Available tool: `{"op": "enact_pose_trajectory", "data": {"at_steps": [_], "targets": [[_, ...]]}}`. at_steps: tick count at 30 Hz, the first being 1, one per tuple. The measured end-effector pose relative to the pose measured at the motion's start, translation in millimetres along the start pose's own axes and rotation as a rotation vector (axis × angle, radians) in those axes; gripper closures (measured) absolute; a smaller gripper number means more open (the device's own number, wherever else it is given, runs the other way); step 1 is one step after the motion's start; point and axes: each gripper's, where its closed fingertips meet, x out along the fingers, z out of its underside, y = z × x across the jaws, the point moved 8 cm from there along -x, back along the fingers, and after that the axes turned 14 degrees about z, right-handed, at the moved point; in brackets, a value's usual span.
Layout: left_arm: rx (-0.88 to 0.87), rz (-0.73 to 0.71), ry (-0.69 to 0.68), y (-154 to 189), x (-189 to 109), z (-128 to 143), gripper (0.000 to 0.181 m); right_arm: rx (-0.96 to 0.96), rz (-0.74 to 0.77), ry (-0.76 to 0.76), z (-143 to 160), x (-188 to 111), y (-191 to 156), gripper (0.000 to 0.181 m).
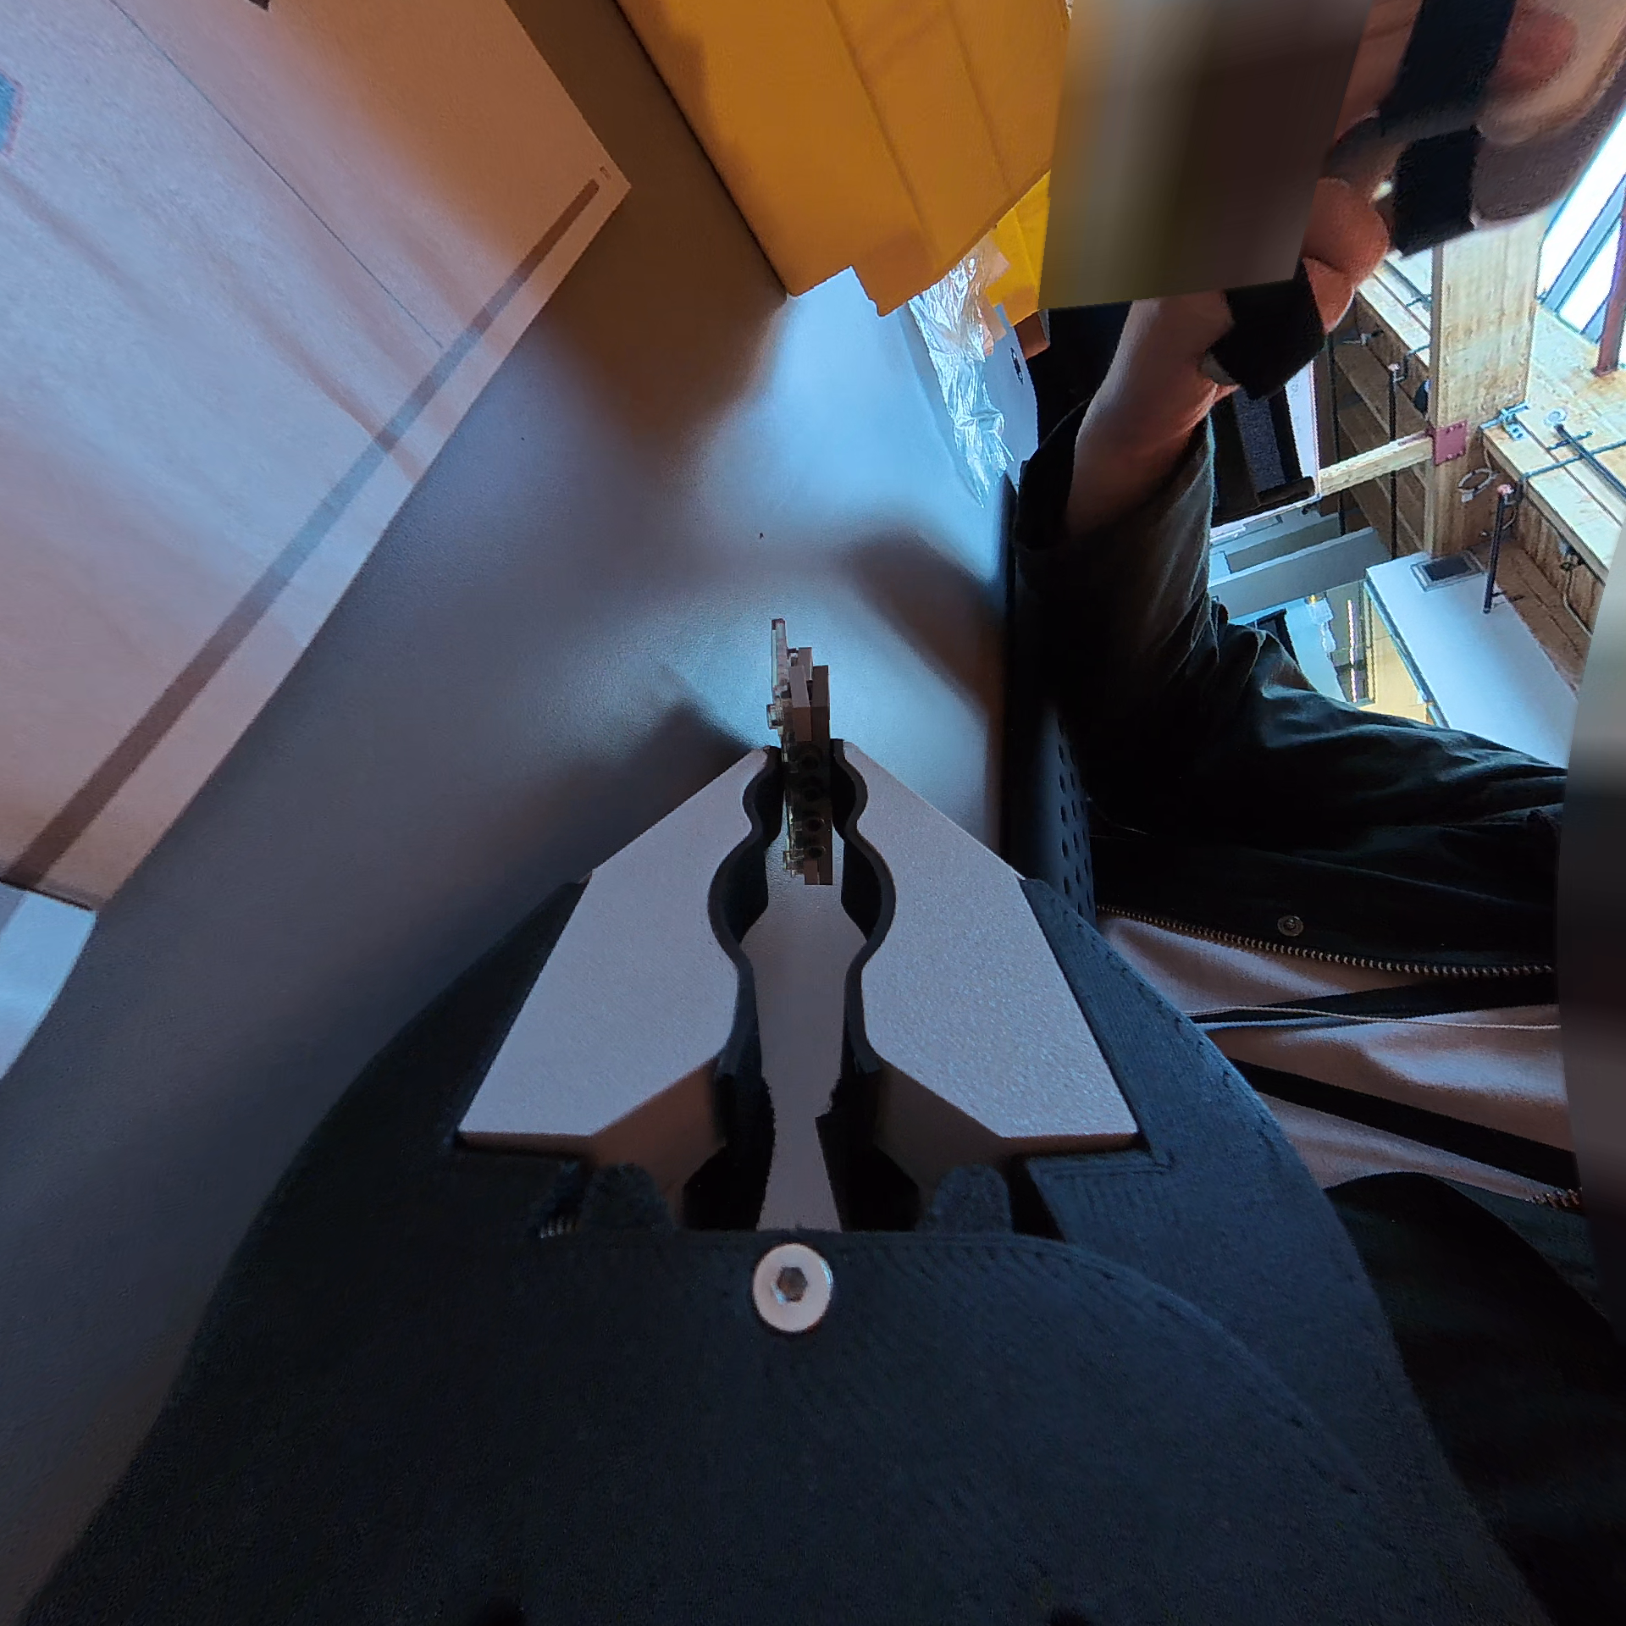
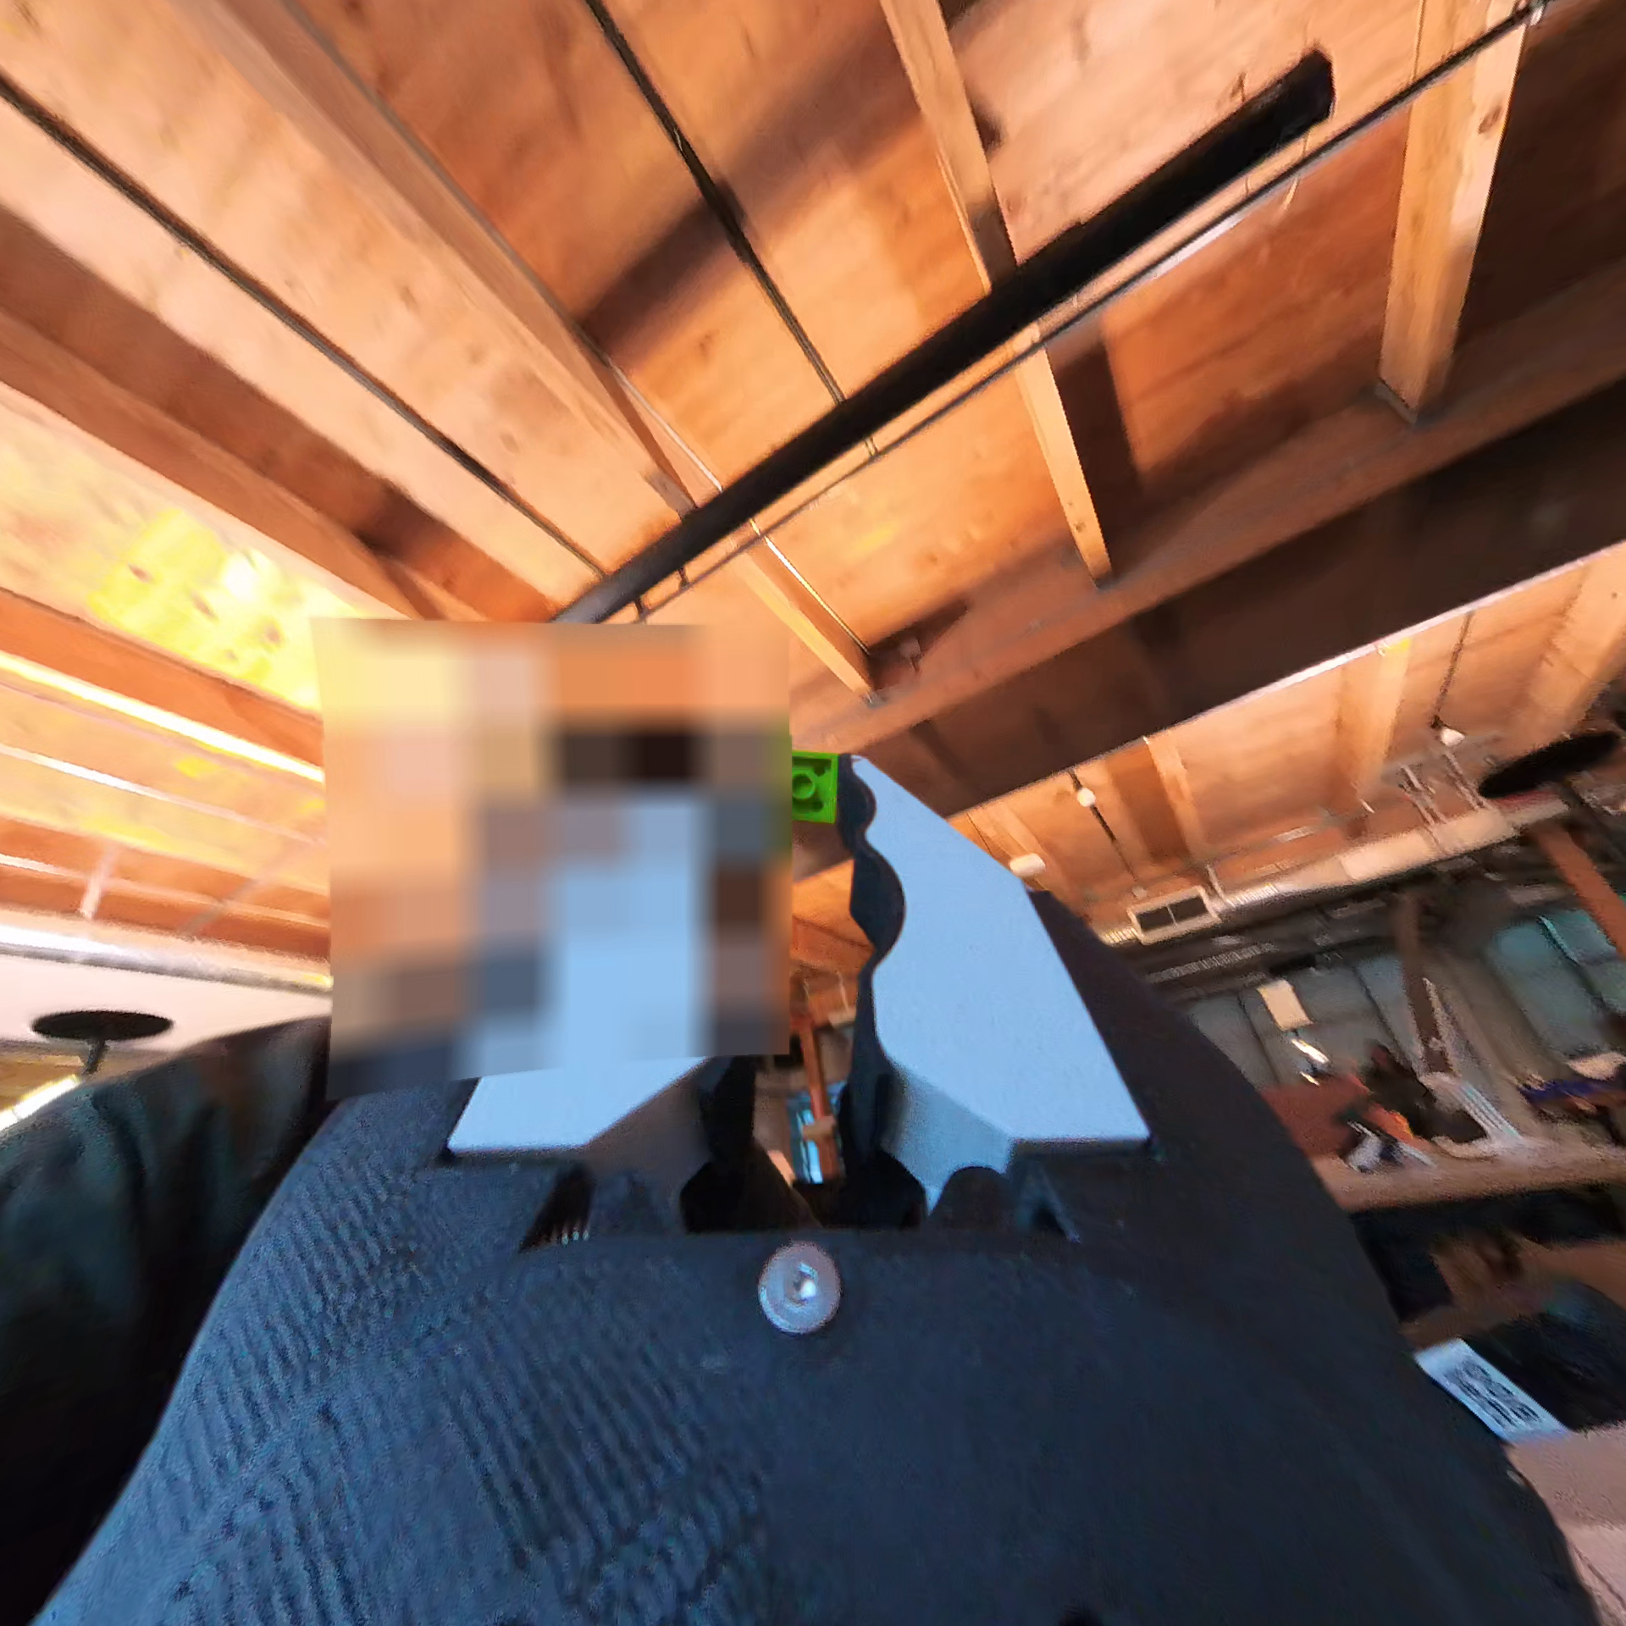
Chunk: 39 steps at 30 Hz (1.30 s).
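While pinched only at its lower end by closed left gripper (image 1: pixel 808 758) above tabletop (image 1: pixel 545 545), small brick stack (image 1: pixel 796 704) could twist out. Green brick (image 2: pixel 814 789) at right gripper (image 2: pixel 814 792) tip, grip state unclear behind mosaic; may drop if loosely held.

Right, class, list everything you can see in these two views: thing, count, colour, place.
Stack of small building-brick plates: one, grey and dark, edge-on in the left claw.
Small green building brick: one, at the right claw tip, partly hidden.
Grey tabletop: one, under the left claw.
Brown cardboard box: one, upper left.
Yellow plastic bins: at least two, top.
Clear plastic wrap: one, table edge.
Wooden beam ceiling: overhead.
Person's strapped hand: one, top right.
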Motion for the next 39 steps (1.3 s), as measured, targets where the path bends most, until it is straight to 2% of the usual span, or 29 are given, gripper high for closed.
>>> {"op": "enact_pose_trajectory", "data": {"at_steps": [5, 7, 8, 9, 11, 13, 16, 19, 22, 24, 26, 28, 30, 33, 39], "targets": [[-0.001, 0.001, 0.000, 0.0, -0.1, 0.1, 0.173, 0.043, 0.012, 0.091, -10.8, -12.0, 6.8, 0.169], [-0.001, 0.000, 0.000, -0.1, -0.1, 0.1, 0.173, 0.022, 0.065, 0.096, -14.1, -14.2, 9.9, 0.168], [-0.001, 0.000, 0.001, -0.1, -0.1, 0.1, 0.173, -0.024, 0.183, 0.091, -16.2, -15.6, 16.7, 0.168], [-0.001, -0.001, 0.001, -0.1, -0.1, 0.0, 0.173, -0.106, 0.386, 0.065, -18.2, -19.4, 28.3, 0.168], [0.000, -0.002, 0.001, -0.1, 0.0, 0.1, 0.173, -0.380, 0.859, -0.026, -24.0, -38.5, 48.9, 0.168], [0.000, -0.002, 0.001, -0.2, 0.1, 0.1, 0.173, -0.674, 1.229, -0.121, -32.9, -57.9, 55.3, 0.167], [0.000, -0.003, 0.002, -0.2, 0.2, 0.0, 0.173, -0.890, 1.440, -0.267, -36.9, -62.1, 56.2, 0.167], [-0.001, -0.002, 0.003, -0.2, 0.3, -0.1, 0.173, -1.071, 1.598, -0.397, -34.9, -65.1, 61.2, 0.144], [-0.004, -0.003, 0.007, -0.5, 0.5, -0.4, 0.173, -1.299, 1.523, -0.491, -22.0, -46.8, 57.2, 0.144], [-0.010, 0.003, 0.012, -0.6, 0.3, -0.8, 0.173, -1.472, 1.315, -0.542, 2.9, -19.4, 48.7, 0.145], [-0.019, 0.021, 0.026, -1.5, 0.0, -1.1, 0.173, -1.583, 1.056, -0.632, 45.0, 7.3, 43.6, 0.146], [-0.029, 0.050, 0.048, -2.8, -2.2, -1.5, 0.173, -1.507, 0.810, -0.813, 98.5, 19.6, 50.4, 0.153], [-0.032, 0.066, 0.062, -2.6, -2.6, -0.2, 0.173, -1.337, 0.677, -1.058, 142.9, 15.6, 63.8, 0.152], [-0.020, 0.085, 0.053, -1.1, -0.2, 1.2, 0.173, -1.180, 0.617, -1.261, 172.8, 1.0, 79.0, 0.145], [-0.047, 0.147, 0.061, -0.3, 2.2, 0.6, 0.173, -1.089, 0.656, -1.352, 183.4, -12.6, 94.5, 0.142]]}}
